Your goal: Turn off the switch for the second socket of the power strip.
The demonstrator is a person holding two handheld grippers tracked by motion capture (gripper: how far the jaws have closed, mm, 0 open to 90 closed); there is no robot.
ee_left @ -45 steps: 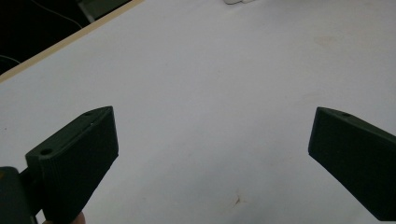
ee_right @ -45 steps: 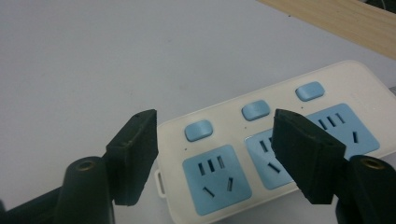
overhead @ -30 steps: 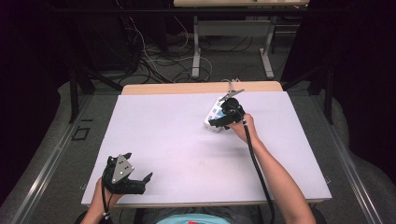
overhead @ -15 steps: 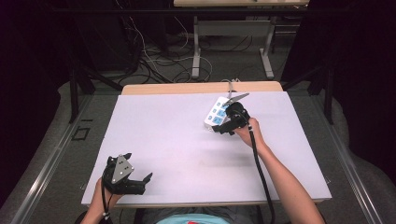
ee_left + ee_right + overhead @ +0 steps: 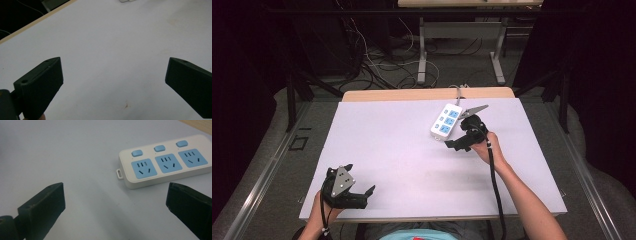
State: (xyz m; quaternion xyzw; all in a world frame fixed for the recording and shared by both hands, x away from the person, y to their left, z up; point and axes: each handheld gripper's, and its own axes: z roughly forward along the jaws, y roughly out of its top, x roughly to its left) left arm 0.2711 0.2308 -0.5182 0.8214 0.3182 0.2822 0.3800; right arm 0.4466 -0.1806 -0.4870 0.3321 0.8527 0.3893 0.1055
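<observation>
The right gripper [image 5: 455, 145] hangs over the far right part of the white table [image 5: 402, 150], forearm stretched out from the near edge, jaws spread wide with nothing between them; they have just been opening. The white power strip [image 5: 446, 120] lies flat just beside it, apart from the jaws. The right gripper view brings out its three blue sockets and three blue switches. The left gripper [image 5: 359, 196] rests at the near left edge, jaws apart and empty over bare tabletop.
</observation>
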